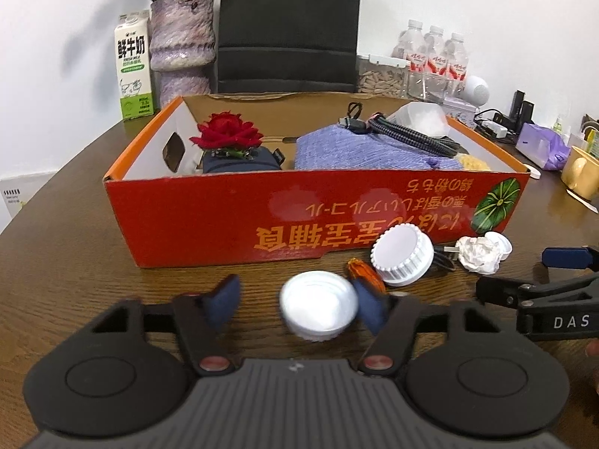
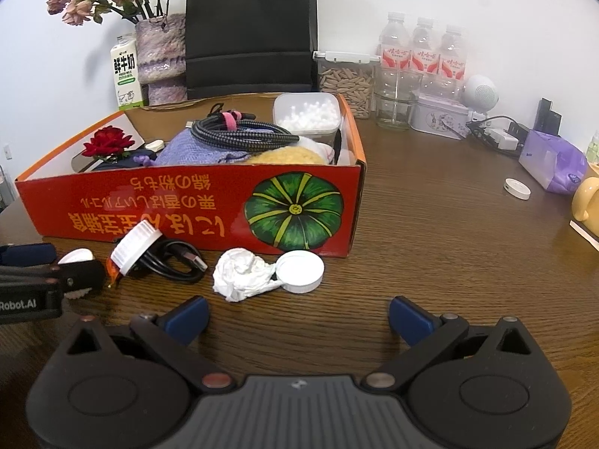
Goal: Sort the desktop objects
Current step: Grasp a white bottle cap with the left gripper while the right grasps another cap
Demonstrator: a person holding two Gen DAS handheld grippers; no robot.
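A red cardboard box [image 1: 209, 220] [image 2: 179, 209] on the brown table holds a red rose [image 1: 227, 131], a purple cloth [image 1: 359, 149], a coiled braided cable [image 2: 239, 133] and a tub of white balls [image 2: 307, 112]. In front of it lie a ribbed white lid [image 1: 402, 254] [image 2: 136, 241], a black USB cable [image 2: 176, 262], a crumpled tissue [image 2: 243, 273] [image 1: 479, 254] and a flat white cap [image 2: 301, 271]. My left gripper [image 1: 299, 305] is open around a blurred white cap [image 1: 318, 308]; its right pad touches the cap. My right gripper [image 2: 297, 316] is open and empty, just before the tissue.
Behind the box stand a milk carton [image 1: 134, 67], a purple vase [image 1: 183, 45] with dried flowers, a black bag [image 2: 249, 30], water bottles [image 2: 423, 48] and a grain jar [image 2: 346, 82]. At right are a tin [image 2: 441, 116], purple tissue pack [image 2: 554, 161], small white disc [image 2: 517, 188] and yellow mug [image 2: 587, 202].
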